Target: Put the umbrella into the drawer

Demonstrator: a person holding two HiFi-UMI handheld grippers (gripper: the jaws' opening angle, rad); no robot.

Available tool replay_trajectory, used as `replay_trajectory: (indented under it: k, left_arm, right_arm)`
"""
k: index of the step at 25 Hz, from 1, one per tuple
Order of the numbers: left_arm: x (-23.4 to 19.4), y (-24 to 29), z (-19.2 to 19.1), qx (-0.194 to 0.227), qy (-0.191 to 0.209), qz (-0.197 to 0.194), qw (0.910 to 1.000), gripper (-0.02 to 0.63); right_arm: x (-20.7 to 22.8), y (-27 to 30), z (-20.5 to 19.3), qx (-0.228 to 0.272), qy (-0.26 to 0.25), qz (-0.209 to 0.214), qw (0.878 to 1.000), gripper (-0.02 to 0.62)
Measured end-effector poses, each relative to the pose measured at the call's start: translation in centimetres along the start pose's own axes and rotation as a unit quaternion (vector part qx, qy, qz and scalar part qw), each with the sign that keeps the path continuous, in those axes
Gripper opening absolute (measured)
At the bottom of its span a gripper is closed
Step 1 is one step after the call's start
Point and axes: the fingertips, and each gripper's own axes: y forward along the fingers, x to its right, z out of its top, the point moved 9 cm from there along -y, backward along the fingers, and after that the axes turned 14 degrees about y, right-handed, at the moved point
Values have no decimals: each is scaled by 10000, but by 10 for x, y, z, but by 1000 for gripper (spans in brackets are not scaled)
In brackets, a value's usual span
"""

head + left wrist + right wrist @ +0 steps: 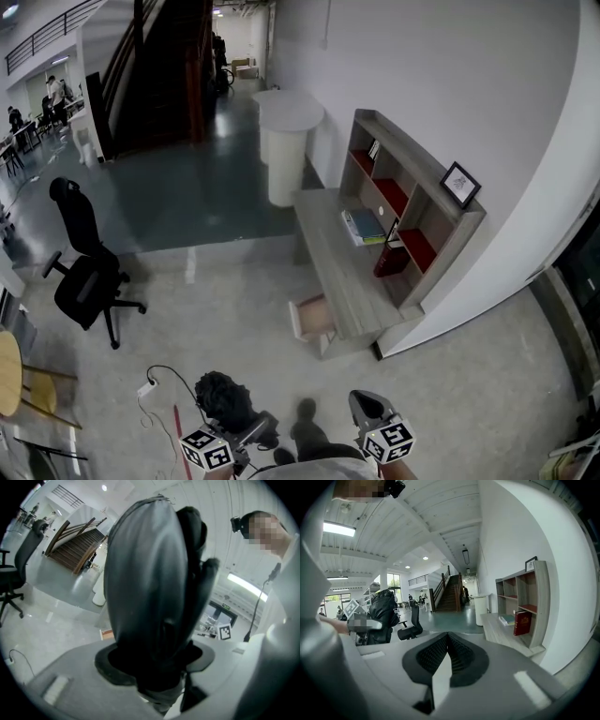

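black fabric fills the left gripper view: the folded umbrella (150, 583) sits between the jaws of the left tool (154, 665), which is clenched on its lower end. so the task's thing is off the floor and carried in the person's left hand, at the near edge of the head view. just to its right the right tool (447, 639) has its jaws pressed together with nothing between them, and looks toward the furniture on the right. a pale stretch of floor (281, 375) lies between the person and that furniture. beyond it the grey surface (342, 272) stands along the right wall. at its near end the drawer (312, 319) is already pulled out, its wooden inside showing, though it is too small to tell whether anything lies in it. farther along the surface lie some books (364, 226), a red book (390, 261) leans in the shelf unit (441, 234), and a black office chair (84, 272) stands well apart on the left. i judge the step in hand to be the carry: umbrella grasped, drawer open, the two well apart. the next move calls for bringing the left tool across the floor to the drawer, turning the umbrella to lie along the drawer's length, lowering it inside, then releasing. the empty right tool is free to push the drawer shut.
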Motion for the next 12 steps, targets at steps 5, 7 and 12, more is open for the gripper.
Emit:
replay_trajectory:
  k: [5,7,12]
  left_arm:
    - [-23,15,7,-92,2,57,9999,256]
    - [-31,24,10,-90,-15,72,9999,256]
    - [-55,48,21,-156,-76,123,9998,256]
  right_arm:
    - [14,26,1,-122,119,-3,9999,6]
    - [21,38,5,-156,127,9,9998,6]
    - [42,72,22,-192,196,24,9996,6]
